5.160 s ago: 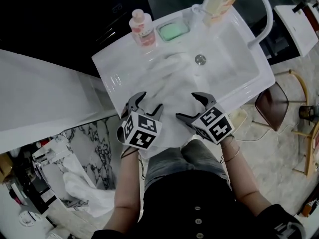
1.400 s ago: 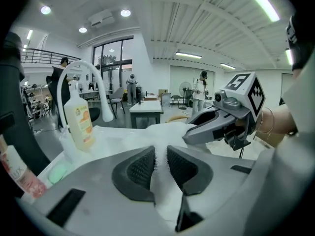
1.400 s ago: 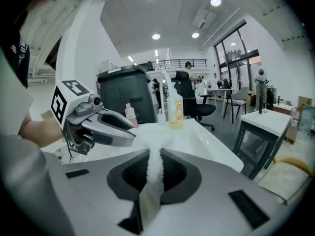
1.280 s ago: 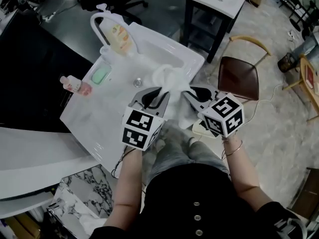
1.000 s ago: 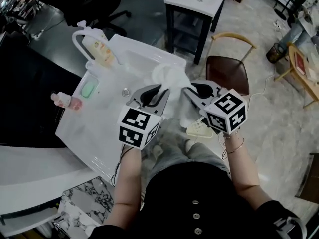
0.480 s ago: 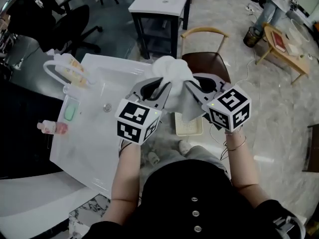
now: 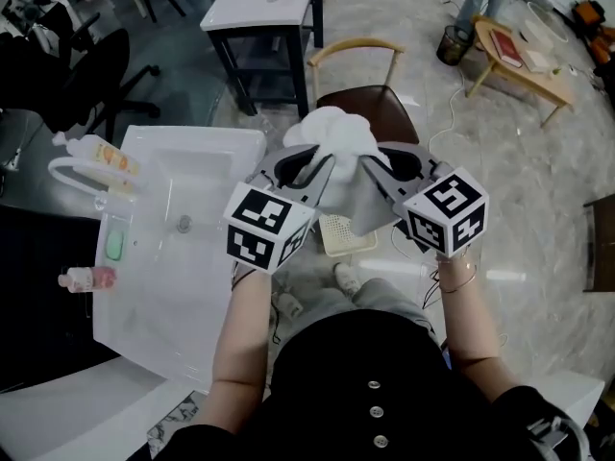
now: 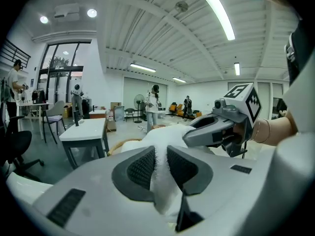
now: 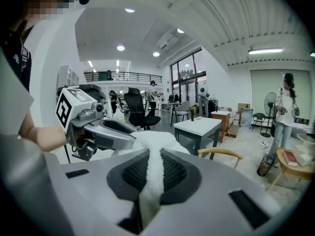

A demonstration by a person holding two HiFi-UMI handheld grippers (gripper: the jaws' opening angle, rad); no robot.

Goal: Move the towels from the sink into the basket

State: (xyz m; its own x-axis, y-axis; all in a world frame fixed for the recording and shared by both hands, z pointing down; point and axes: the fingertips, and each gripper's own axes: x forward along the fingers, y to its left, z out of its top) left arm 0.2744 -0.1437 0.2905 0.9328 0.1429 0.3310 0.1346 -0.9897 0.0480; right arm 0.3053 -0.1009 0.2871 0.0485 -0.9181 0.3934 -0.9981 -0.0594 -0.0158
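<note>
One towel [image 7: 332, 137], one sink [image 7: 159, 267], one basket [image 7: 348, 234], one soap [image 7: 114, 246]. Two bottles: cream bottle [image 7: 104, 154], pink bottle [image 7: 86, 279]. Two grippers: left gripper [image 7: 320, 168], right gripper [image 7: 371, 168].

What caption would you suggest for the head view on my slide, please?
Left gripper and right gripper, both shut on one white towel, hold it beside the sink, above the cream basket.
</note>
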